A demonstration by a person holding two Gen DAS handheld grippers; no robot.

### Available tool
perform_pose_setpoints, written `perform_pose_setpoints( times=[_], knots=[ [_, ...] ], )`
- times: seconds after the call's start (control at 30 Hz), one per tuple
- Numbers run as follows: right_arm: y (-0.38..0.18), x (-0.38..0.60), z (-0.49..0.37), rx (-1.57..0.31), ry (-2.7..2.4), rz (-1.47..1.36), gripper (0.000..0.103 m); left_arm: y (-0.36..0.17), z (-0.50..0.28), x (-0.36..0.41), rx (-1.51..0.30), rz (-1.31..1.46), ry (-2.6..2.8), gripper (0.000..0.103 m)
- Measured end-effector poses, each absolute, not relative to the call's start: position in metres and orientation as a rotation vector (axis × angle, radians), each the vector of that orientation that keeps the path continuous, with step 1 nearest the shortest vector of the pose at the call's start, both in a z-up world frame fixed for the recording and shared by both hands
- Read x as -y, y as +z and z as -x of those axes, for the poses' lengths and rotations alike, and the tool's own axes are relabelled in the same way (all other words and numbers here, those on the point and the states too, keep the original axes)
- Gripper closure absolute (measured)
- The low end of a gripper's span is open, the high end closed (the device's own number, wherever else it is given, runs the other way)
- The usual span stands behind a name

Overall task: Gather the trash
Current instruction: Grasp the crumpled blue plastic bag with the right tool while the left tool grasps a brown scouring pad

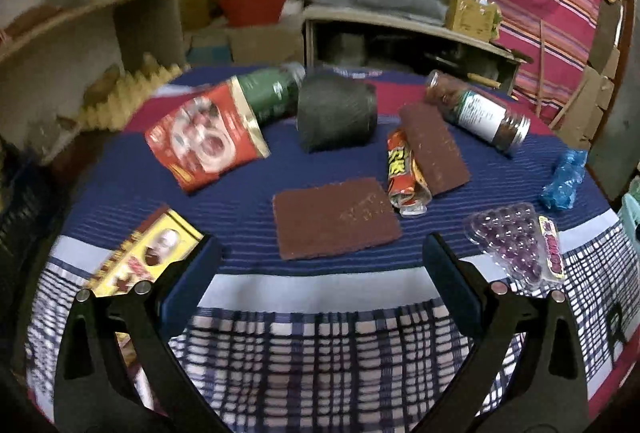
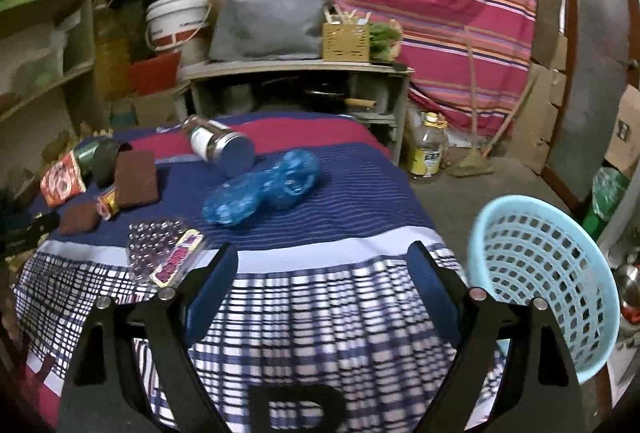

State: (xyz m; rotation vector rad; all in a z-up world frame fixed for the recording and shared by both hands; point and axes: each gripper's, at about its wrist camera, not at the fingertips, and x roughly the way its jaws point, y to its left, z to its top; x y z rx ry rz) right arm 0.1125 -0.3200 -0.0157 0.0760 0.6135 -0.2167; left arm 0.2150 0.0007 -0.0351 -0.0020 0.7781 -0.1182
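Both claws, left claw (image 1: 322, 269) and right claw (image 2: 322, 273), hung wide and empty. The crumpled blue plastic bag (image 2: 260, 189) lay mid-table, looking light, soft and slippery; best pinched at a bunched fold.

The left claw (image 1: 322, 265) hangs wide apart and empty over the cloth-covered tabletop (image 1: 320, 287). Just beyond it lies a brown scouring pad (image 1: 336, 217), with a red snack bag (image 1: 206, 139) farther left and a blister pack (image 1: 516, 243) at right.
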Motion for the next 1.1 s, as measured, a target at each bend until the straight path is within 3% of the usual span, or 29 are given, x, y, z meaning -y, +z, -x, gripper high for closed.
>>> perform_pose_setpoints(
  times=[0.43,0.6,1.0,1.07,1.1],
  knots=[
    [-0.029,0.303,-0.159,-0.671,-0.200,-0.086,0.018,-0.065,-0.266,0.010,-0.914,-0.021,-0.115,0.006],
    [-0.032,0.301,-0.175,-0.687,-0.202,-0.079,0.018,-0.066,-0.266,0.010,-0.920,-0.010,-0.164,0.017],
    [-0.035,0.302,-0.229,-0.742,-0.200,-0.093,0.018,-0.055,-0.254,0.008,-0.870,-0.035,-0.159,0.020],
    [-0.043,0.301,-0.237,-0.772,-0.192,-0.092,0.021,-0.051,-0.252,0.007,-0.860,-0.043,-0.157,0.020],
    [-0.046,0.300,-0.240,-0.783,-0.183,-0.094,0.031,-0.048,-0.249,0.007,-0.849,-0.049,-0.154,0.020]
  ],
)
